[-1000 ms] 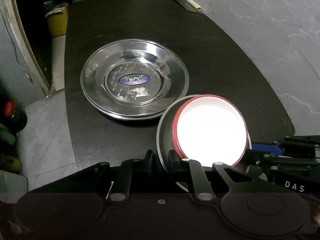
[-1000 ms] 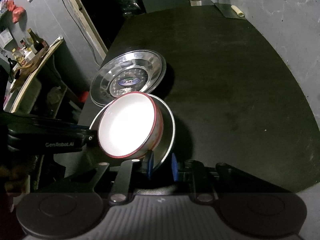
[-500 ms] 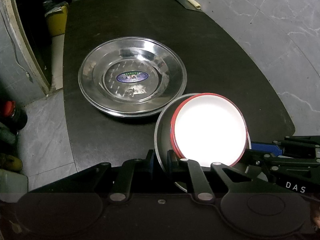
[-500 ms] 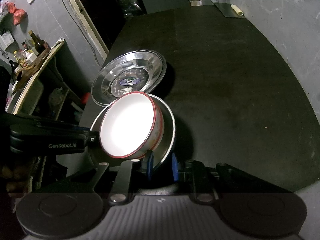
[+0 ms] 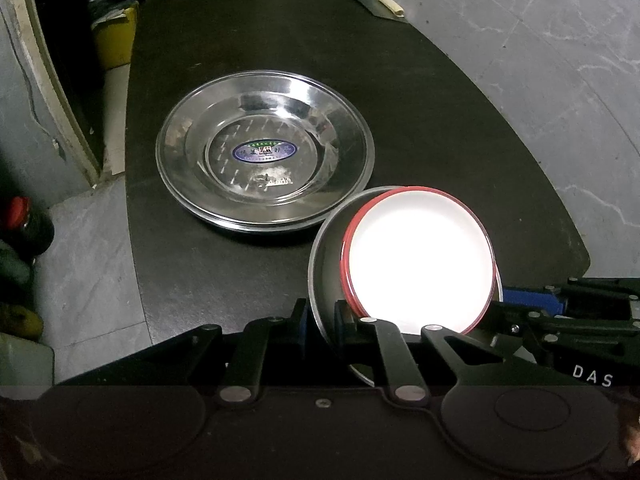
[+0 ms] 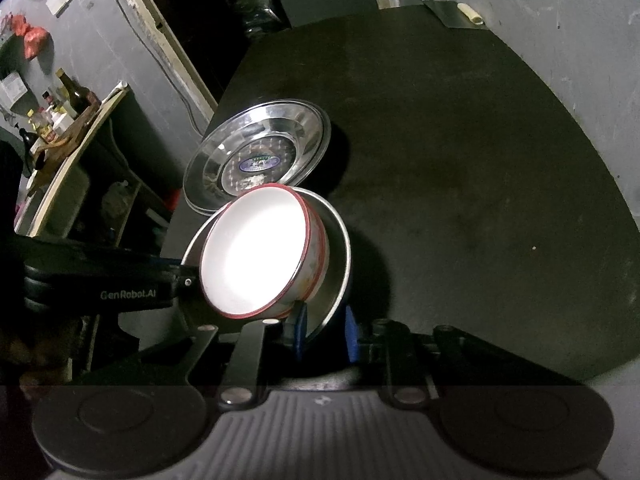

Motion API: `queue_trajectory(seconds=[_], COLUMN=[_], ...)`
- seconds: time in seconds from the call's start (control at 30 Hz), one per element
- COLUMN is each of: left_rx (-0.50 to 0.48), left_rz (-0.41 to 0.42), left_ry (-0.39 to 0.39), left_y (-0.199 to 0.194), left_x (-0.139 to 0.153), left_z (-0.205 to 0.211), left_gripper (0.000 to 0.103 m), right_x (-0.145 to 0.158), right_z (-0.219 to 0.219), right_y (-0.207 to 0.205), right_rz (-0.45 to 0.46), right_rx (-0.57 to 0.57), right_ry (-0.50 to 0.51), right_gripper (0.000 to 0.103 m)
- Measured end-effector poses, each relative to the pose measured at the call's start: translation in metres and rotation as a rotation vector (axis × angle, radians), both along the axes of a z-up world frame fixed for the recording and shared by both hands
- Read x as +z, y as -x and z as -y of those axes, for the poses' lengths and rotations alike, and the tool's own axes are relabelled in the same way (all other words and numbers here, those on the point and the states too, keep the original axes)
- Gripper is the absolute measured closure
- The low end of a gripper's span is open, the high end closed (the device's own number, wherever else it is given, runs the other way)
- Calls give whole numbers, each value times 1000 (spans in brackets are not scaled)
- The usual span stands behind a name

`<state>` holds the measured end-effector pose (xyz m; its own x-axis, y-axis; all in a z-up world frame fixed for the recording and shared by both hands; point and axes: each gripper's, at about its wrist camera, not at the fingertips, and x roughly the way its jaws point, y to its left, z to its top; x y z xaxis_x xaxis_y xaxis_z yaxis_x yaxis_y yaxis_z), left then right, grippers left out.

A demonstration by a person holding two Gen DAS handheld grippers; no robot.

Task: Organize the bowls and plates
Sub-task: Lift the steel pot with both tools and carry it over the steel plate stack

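Left wrist view: both the left hand-held gripper [image 5: 320,320] and right hand-held gripper [image 6: 322,332] are pinching the steel bowl [image 5: 326,248] rim, red-rimmed white bowl [image 5: 420,256] nested inside, tilted above bench [image 5: 440,120] beside stacked steel plates [image 5: 264,156]; probably light, stiff, slippery.

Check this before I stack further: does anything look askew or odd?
Yes: the red-rimmed white bowl sits tilted inside the steel bowl, which both grippers pinch by its rim: left gripper, right gripper. The steel plates lie flat.
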<state>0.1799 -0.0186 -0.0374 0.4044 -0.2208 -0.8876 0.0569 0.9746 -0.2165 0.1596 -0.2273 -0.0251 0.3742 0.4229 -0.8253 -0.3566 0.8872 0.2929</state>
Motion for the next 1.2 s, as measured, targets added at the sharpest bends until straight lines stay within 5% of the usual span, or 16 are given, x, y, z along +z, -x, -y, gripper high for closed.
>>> queue_trajectory(seconds=[1.2], left_rx=[15], left_rz=[47], left_ry=[27], left_y=[-8], left_x=[24], left_z=[3], left_gripper=[91], right_x=[18], right_z=[10], right_y=[-7], right_rz=[70], right_rx=[-30], right_ry=[-32], right_gripper=[81])
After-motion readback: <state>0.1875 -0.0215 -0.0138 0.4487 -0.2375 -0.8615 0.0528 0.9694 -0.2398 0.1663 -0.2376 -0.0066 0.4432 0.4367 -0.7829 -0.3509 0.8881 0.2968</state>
